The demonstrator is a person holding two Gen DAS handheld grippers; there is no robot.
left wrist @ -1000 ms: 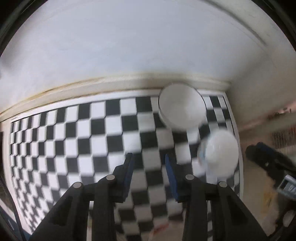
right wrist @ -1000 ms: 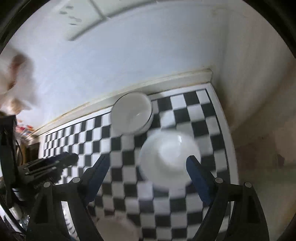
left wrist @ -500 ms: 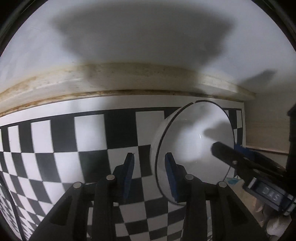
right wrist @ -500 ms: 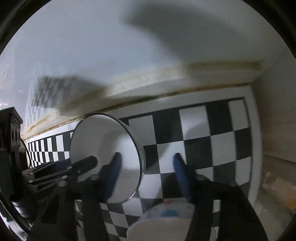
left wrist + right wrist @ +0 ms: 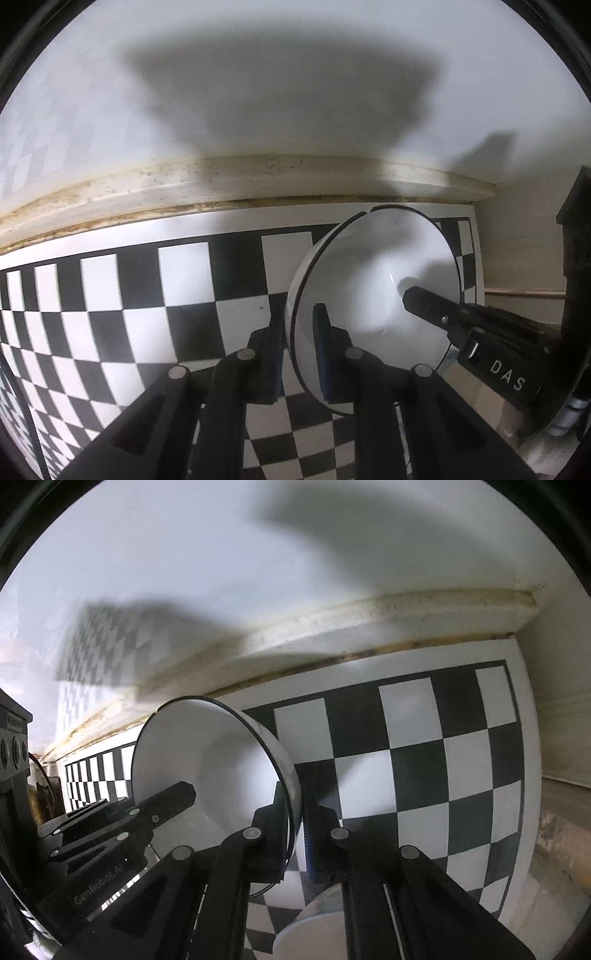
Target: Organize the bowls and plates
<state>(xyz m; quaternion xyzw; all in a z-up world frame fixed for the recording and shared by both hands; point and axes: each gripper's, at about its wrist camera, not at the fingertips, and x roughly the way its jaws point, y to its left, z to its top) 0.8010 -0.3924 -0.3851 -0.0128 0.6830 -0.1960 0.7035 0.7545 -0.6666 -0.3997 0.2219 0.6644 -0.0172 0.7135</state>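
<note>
A white bowl (image 5: pixel 369 266) with a thin black rim stands on the checkered tabletop (image 5: pixel 147 314) near the back wall. My left gripper (image 5: pixel 297 321) is shut on its rim, one pad inside and one outside. In the right wrist view the same bowl (image 5: pixel 221 760) sits at the left, and my right gripper (image 5: pixel 295 797) is shut on the opposite side of the rim. From the right, one right-gripper finger (image 5: pixel 428 302) reaches into the bowl; the left gripper's finger (image 5: pixel 173 797) shows inside it in the right wrist view.
A second white bowl (image 5: pixel 314 923) lies just under the right gripper at the bottom edge. A stained ledge (image 5: pixel 221 184) and white wall run close behind the bowl. The table's right edge (image 5: pixel 524 775) drops to the floor.
Both grippers came down to the black-rimmed bowl and closed on its rim from opposite sides. The right jaws narrowed from wide apart.
</note>
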